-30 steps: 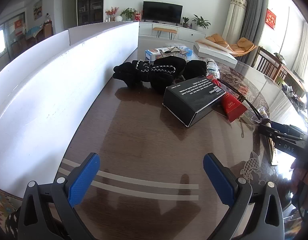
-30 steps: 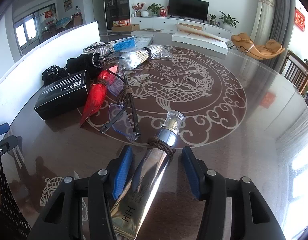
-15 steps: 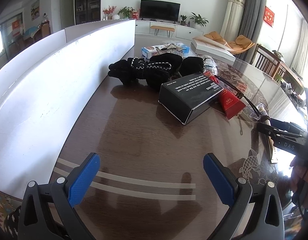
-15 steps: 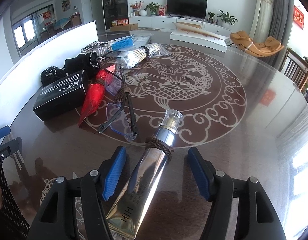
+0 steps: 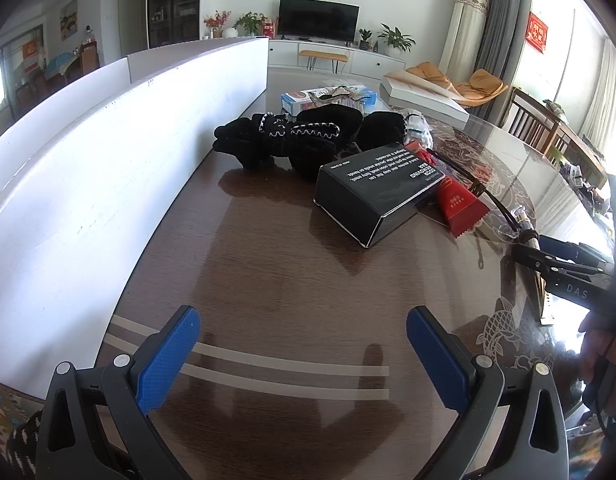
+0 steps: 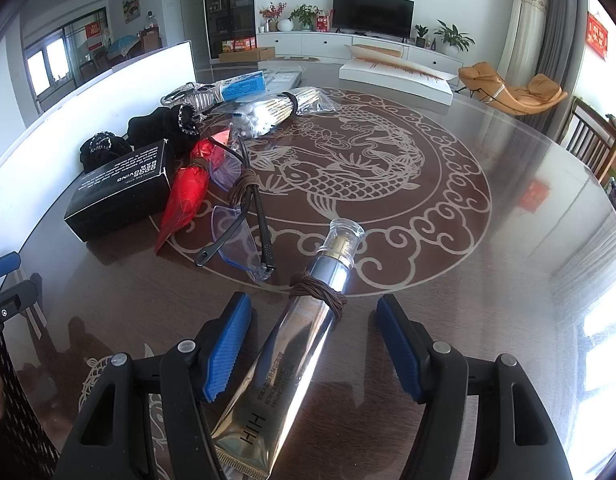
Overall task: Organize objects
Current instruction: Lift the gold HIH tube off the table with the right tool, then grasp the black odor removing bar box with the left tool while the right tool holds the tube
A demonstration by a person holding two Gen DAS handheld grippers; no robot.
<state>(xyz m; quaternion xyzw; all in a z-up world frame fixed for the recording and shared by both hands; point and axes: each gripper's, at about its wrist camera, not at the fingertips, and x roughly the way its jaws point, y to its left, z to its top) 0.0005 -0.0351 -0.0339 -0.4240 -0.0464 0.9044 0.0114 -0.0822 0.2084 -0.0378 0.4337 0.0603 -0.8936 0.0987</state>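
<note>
A silver cream tube (image 6: 296, 364) lies on the glossy bench (image 6: 487, 280) between the fingers (image 6: 228, 346) of the right gripper (image 6: 311, 344), its clear cap aimed away from the camera and a brown cord wound around its shoulder. The fingers stand spread on either side of it, and neither blue pad touches the tube. It is probably light, with a soft, squeezable foil-like body that flattens to a crimped tail, while the metallic collar and clear cap look rigid. Its polished skin may slip, so the broad mid-body, just behind the cord, looks like the safest place to pinch, gently. The left gripper (image 5: 300, 356) hovers with its fingers wide apart over bare wood-grain bench. Beyond it lie a stiff black box (image 5: 377, 190), fuzzy black gloves (image 5: 284, 138) and a red crinkly packet (image 5: 459, 204).
</note>
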